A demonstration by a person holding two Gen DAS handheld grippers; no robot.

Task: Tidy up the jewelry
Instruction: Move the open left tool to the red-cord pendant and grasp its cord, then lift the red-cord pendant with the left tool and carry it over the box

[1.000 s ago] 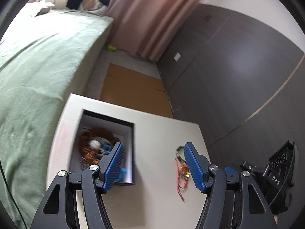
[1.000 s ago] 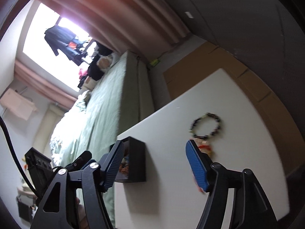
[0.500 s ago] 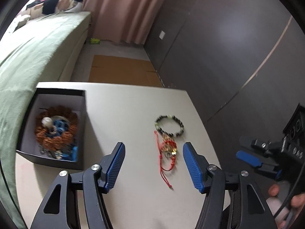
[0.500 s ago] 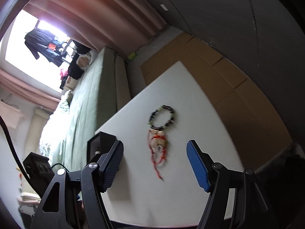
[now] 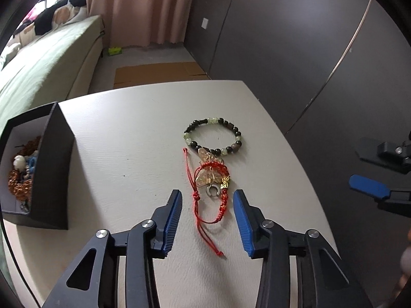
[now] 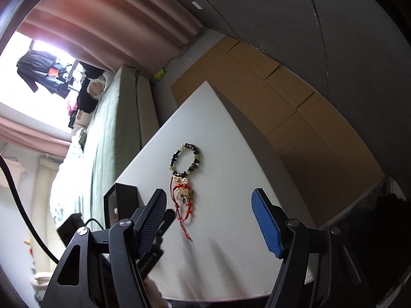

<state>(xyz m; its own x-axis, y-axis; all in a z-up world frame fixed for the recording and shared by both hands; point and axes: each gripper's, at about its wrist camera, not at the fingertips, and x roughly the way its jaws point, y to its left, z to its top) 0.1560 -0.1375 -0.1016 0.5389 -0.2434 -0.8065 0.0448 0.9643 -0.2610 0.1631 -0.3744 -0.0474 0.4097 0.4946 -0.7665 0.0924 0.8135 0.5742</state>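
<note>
A dark beaded bracelet (image 5: 213, 136) lies on the white table (image 5: 123, 133), with a red cord bracelet (image 5: 209, 192) carrying gold charms just below it. My left gripper (image 5: 207, 218) is open, its blue pads either side of the red cord's tail, just above the table. A black box (image 5: 51, 169) at the left holds several pieces of jewelry. In the right wrist view both bracelets (image 6: 185, 163) (image 6: 183, 200) and the box (image 6: 120, 200) show. My right gripper (image 6: 210, 220) is open and empty, off the table's right side.
A green bed (image 5: 43, 59) runs along the table's left side. Pink curtains (image 5: 138, 7) and a dark wall (image 5: 282, 38) stand behind. Cardboard sheets (image 6: 269, 97) lie on the floor past the table. The right gripper's blue finger (image 5: 370, 186) shows at the right edge.
My left gripper has swung from over the box to the right and lowered around the red cord bracelet. My right gripper has pulled back, right of the jewelry.
</note>
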